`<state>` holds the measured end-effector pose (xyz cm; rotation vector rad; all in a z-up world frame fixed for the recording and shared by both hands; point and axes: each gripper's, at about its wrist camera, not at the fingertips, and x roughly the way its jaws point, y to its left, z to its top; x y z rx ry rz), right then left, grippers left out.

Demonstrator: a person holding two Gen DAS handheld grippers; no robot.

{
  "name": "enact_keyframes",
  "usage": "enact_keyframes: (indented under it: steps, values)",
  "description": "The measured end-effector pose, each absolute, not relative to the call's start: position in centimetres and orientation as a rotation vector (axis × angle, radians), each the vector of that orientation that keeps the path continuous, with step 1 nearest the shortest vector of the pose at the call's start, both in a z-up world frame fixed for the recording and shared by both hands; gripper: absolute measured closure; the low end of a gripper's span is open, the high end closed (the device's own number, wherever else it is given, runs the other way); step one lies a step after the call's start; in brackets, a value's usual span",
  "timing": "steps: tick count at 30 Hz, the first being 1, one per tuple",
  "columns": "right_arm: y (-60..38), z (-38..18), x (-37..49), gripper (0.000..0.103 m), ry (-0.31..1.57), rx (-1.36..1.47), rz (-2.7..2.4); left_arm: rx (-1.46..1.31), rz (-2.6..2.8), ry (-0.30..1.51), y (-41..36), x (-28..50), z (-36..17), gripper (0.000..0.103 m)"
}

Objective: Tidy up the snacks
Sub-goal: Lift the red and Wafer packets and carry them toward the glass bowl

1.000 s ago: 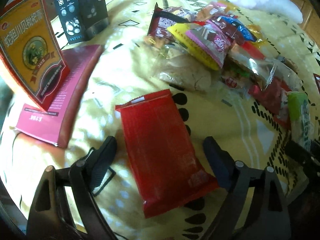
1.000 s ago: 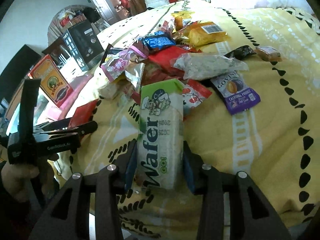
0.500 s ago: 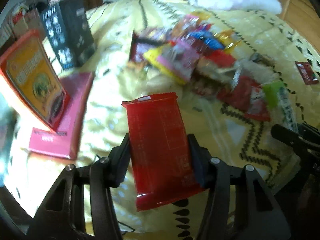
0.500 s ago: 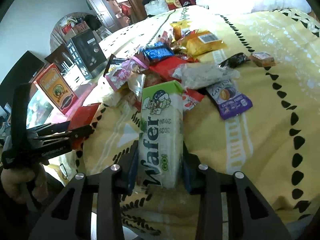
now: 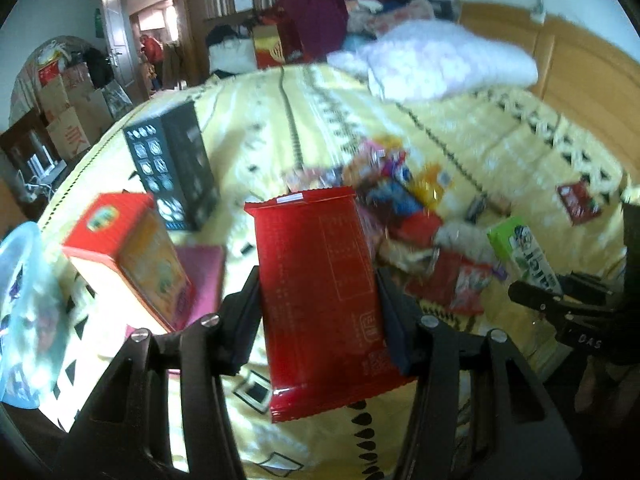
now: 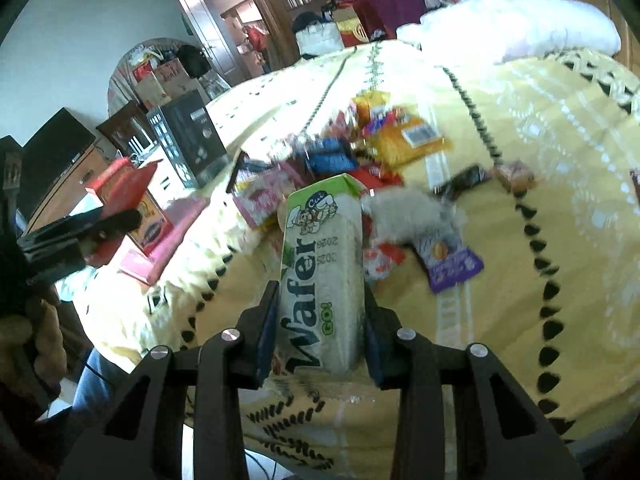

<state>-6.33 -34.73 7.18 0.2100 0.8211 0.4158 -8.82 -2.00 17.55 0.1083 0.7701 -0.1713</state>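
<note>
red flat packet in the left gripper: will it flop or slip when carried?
The red flat packet is pinched at its side edges by the left gripper, well above the yellow bedspread. It stands nearly flat with no sag, so probably fairly stiff. The glossy film could slip under a light squeeze. It looks thin, so likely light.

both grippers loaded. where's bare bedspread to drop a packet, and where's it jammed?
Bare bedspread: the wide stretch between the snack pile and the white pillow, and the strip between the black box and the pile. Crowded: the pile itself, and the edge by the orange box and pink box.
</note>
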Motion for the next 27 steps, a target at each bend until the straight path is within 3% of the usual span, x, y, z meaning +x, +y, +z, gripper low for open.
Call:
enact_keyframes:
  steps: [16, 27]
  values:
    - [-28.4, 18.9, -3.0, 0.064, 0.614, 0.151, 0.563, -0.031, 0.035, 0.554, 10.1, -9.6, 27.2, 0.049]
    - [-15.7, 27.8, -0.4, 0.064, 0.51, 0.084, 0.818, -0.083, 0.283, 0.458, 20.6, -10.8, 31.0, 0.049]
